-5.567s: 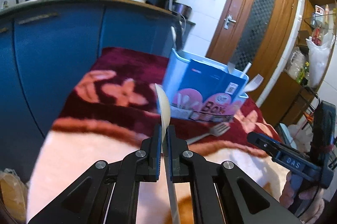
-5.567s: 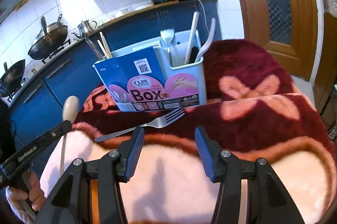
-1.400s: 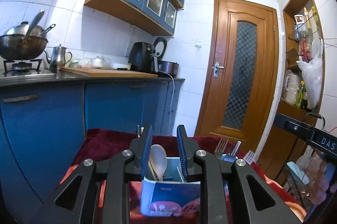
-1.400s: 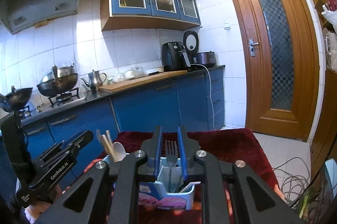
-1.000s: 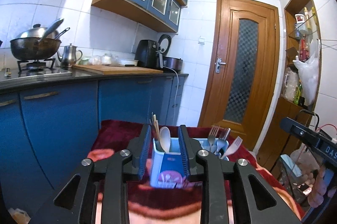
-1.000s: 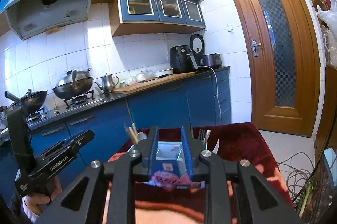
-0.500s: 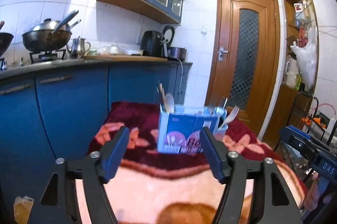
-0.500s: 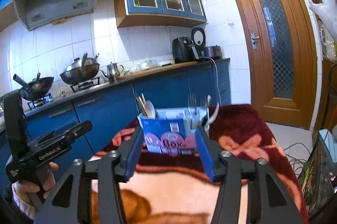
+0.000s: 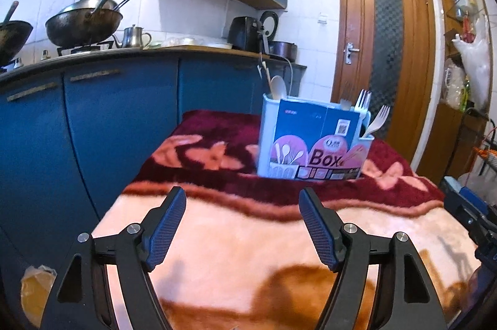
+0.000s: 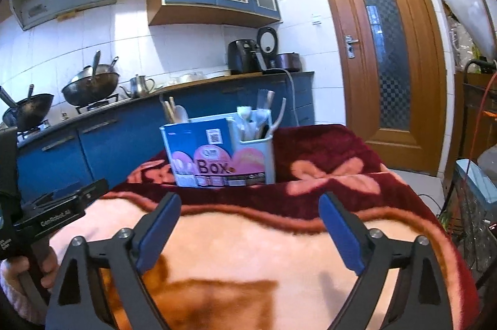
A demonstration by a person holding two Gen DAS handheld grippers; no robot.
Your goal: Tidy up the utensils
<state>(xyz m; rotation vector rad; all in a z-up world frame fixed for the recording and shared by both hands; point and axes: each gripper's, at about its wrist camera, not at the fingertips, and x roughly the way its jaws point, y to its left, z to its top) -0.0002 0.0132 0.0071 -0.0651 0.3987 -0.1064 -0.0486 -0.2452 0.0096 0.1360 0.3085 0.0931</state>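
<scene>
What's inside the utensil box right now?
The utensil box holds a pale spoon and chopsticks at one end, forks at the other. Handles and lower parts are hidden by its walls.

Wok (image 9: 82,21) and kettle (image 9: 134,37) on stove; wooden door (image 10: 377,50) shut; blanket (image 9: 248,252) pink-maroon.

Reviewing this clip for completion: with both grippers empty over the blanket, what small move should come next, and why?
Probably just draw both grippers back and stop. The left gripper and right gripper stand open with nothing between them, the blanket shows no loose utensil, and the spoon and forks stand in the utensil holder.
</scene>
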